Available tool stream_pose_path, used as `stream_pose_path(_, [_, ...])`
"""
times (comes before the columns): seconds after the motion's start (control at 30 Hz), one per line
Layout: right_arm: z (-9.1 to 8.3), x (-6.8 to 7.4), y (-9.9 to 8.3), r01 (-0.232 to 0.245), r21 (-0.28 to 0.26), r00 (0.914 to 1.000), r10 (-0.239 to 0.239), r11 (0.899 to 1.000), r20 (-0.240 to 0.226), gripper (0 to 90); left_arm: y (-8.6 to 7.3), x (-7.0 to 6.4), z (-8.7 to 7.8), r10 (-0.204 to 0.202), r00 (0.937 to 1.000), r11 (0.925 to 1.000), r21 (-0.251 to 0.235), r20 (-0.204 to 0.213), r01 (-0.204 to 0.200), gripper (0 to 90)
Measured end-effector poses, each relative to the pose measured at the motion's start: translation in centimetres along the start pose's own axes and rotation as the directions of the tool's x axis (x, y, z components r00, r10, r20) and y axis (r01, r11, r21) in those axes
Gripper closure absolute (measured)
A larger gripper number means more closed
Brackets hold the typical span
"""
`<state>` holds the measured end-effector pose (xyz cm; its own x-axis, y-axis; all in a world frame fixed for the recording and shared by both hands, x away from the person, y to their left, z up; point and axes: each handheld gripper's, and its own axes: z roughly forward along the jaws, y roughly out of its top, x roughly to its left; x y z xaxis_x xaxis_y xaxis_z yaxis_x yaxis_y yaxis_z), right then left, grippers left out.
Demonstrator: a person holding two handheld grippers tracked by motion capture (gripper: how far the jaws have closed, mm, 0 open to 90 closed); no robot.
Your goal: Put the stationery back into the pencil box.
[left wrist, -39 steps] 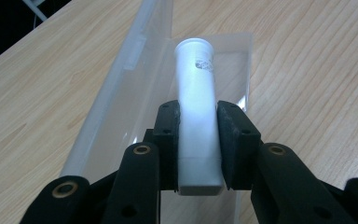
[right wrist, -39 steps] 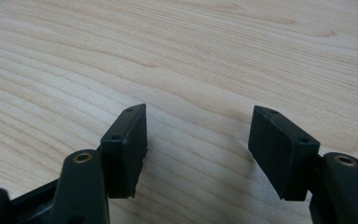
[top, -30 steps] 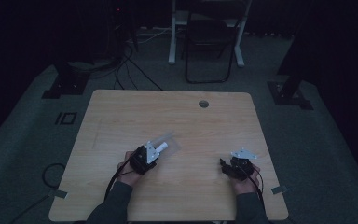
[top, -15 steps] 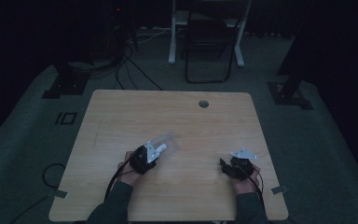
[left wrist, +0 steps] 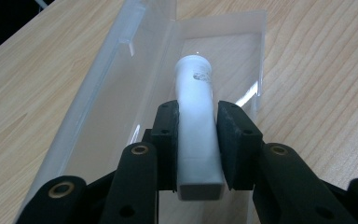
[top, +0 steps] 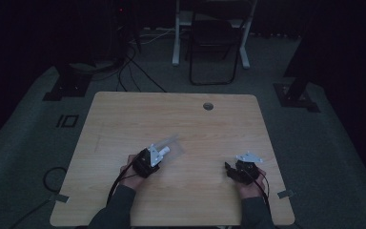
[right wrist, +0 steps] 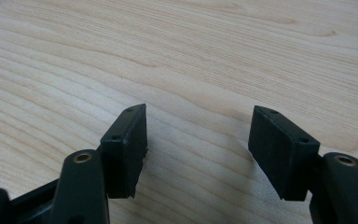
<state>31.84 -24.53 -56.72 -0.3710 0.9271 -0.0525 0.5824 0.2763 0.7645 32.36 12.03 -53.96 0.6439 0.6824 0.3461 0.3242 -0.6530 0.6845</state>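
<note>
Clearly the left tongs (left wrist: 197, 140) are clamped on a white tube (left wrist: 195, 121), pads pressing its sides near the flat crimped end, with the round cap end pointing away over an open clear case (left wrist: 121, 93) that lies on the bench (top: 124, 119). From above, tube and case sit just ahead of the left hand, at the near-left part of the bench.

The tube looks light and somewhat soft (the pads seem to dent it slightly), so I judge a moderate squeeze enough; harder pressure might force out its contents. Its smooth skin could slip, so the stiffer crimped end is the better hold. The case looks thin, light and springy, likely to skid on the wood if nudged, and best taken by a long edge.

The right tongs (right wrist: 200, 140) stand wide apart, holding nothing, over bare wood at the near right.

Count: one tube, one case, two tongs, one bench.
</note>
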Motion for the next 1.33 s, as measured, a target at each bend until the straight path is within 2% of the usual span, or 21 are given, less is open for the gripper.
stream_pose_path(0.27, [0.0, 0.0, 0.0, -0.001, 0.001, 1.0000, 0.001, 1.000, -0.001, 37.1, 0.1, 0.0, -0.3, 0.000, 1.0000, 0.9999, -0.011, -0.002, 0.000, 66.2])
stream_pose_path(0.53, [0.0, 0.0, 0.0, -0.002, 0.001, 1.0000, 0.002, 1.000, -0.001, 37.1, 0.4, -0.2, -1.1, -0.022, 0.9987, 0.9979, -0.060, 0.045, 0.024, 62.2])
stream_pose_path(0.57, [0.0, 0.0, 0.0, -0.002, 0.001, 1.0000, 0.002, 1.000, -0.001, 37.1, 0.4, -0.2, -1.4, -0.037, 0.9968, 0.9963, -0.075, 0.070, 0.042, 61.6])
stream_pose_path(0.73, [0.0, 0.0, 0.0, -0.001, 0.000, 1.0000, 0.001, 1.000, -0.001, 37.1, 0.4, -0.4, -2.0, -0.064, 0.9905, 0.9913, -0.107, 0.122, 0.077, 59.4])
stream_pose_path(1.03, [0.0, 0.0, 0.0, 0.000, 0.000, 1.0000, 0.000, 1.000, -0.001, 37.1, 0.5, -0.9, -2.3, -0.085, 0.9817, 0.9865, -0.124, 0.171, 0.107, 56.8])
stream_pose_path(1.1, [0.0, 0.0, 0.0, 0.000, 0.000, 1.0000, 0.000, 1.000, -0.002, 37.1, 0.5, -1.1, -2.4, -0.102, 0.9767, 0.9836, -0.128, 0.189, 0.127, 56.3])
stream_pose_path(1.33, [0.0, 0.0, 0.0, 0.001, 0.000, 1.0000, -0.001, 1.000, -0.003, 37.1, -0.2, -1.6, -2.5, -0.123, 0.9679, 0.9799, -0.127, 0.219, 0.154, 55.7])
